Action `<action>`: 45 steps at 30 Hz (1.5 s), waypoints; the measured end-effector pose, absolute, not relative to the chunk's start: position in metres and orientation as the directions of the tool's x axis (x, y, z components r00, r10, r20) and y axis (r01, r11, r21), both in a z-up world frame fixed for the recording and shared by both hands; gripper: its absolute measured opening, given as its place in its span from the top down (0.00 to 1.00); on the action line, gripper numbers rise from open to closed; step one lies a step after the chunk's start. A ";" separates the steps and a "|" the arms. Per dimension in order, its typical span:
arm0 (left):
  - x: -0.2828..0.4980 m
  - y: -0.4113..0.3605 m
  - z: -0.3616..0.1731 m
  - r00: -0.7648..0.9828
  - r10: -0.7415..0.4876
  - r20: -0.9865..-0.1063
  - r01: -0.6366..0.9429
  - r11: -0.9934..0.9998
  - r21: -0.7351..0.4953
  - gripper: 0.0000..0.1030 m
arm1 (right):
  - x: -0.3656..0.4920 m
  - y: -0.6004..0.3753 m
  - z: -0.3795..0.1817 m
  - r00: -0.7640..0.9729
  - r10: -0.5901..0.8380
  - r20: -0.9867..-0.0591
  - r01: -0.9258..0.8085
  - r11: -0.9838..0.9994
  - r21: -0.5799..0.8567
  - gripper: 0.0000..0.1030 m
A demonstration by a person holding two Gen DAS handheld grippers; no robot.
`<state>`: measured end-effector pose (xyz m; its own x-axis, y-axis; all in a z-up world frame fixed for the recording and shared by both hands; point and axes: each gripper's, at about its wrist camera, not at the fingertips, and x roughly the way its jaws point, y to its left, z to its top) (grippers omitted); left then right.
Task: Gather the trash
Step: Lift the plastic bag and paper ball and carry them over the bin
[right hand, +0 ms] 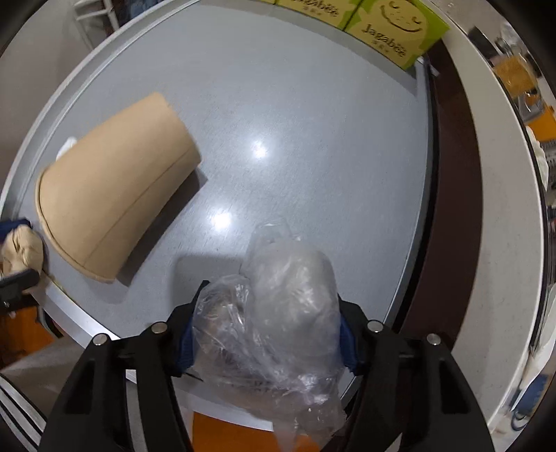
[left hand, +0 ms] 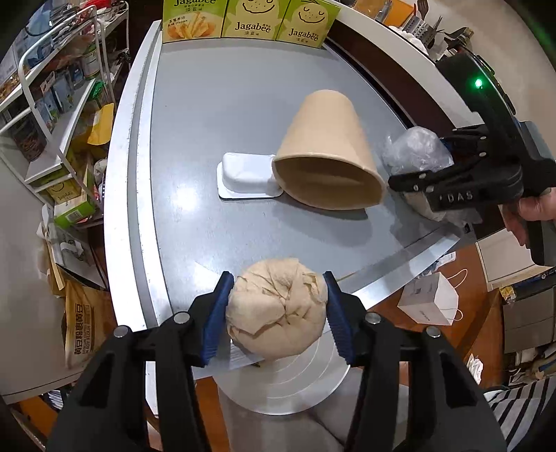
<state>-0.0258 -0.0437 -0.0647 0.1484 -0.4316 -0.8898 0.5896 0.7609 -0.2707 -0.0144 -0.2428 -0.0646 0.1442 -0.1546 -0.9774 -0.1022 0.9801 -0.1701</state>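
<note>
My left gripper (left hand: 276, 313) is shut on a crumpled brown paper ball (left hand: 278, 309), held over the near edge of the grey table (left hand: 208, 104). My right gripper (right hand: 267, 330) is shut on a crumpled clear plastic bag (right hand: 278, 313), also at the table's near edge; it shows in the left wrist view (left hand: 417, 163) with the bag (left hand: 413, 149). A tan paper cup (left hand: 326, 153) lies on its side mid-table, its mouth toward me; it also shows in the right wrist view (right hand: 114, 194). A white plastic tray (left hand: 243, 177) lies upside down beside the cup's mouth.
Three green Jagabee boxes (left hand: 246, 19) stand at the table's far edge. A white wire shelf (left hand: 59, 104) with goods stands to the left. A white paper bag (left hand: 431, 299) and a yellow sack (left hand: 83, 330) lie on the floor. A white counter (right hand: 493, 208) runs along the right.
</note>
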 end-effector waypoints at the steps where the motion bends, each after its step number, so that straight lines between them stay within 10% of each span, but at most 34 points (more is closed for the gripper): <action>1: -0.026 -0.044 -0.064 0.150 -0.434 -0.888 0.593 0.758 -0.271 0.49 | -0.014 -0.244 -0.063 0.147 -0.143 -0.979 -0.098 0.982 -0.159 0.45; 45: -0.097 -0.035 0.000 0.176 -0.502 -0.847 0.697 0.671 -0.253 0.49 | -0.147 -0.201 0.006 0.218 0.333 -0.917 -0.132 0.941 0.310 0.46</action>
<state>-0.0967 -0.0348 0.0000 0.1756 -0.5017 -0.8470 0.6970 0.6710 -0.2529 -0.1468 -0.2014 0.0061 0.2183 0.3329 -0.9173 -0.1315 0.9415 0.3104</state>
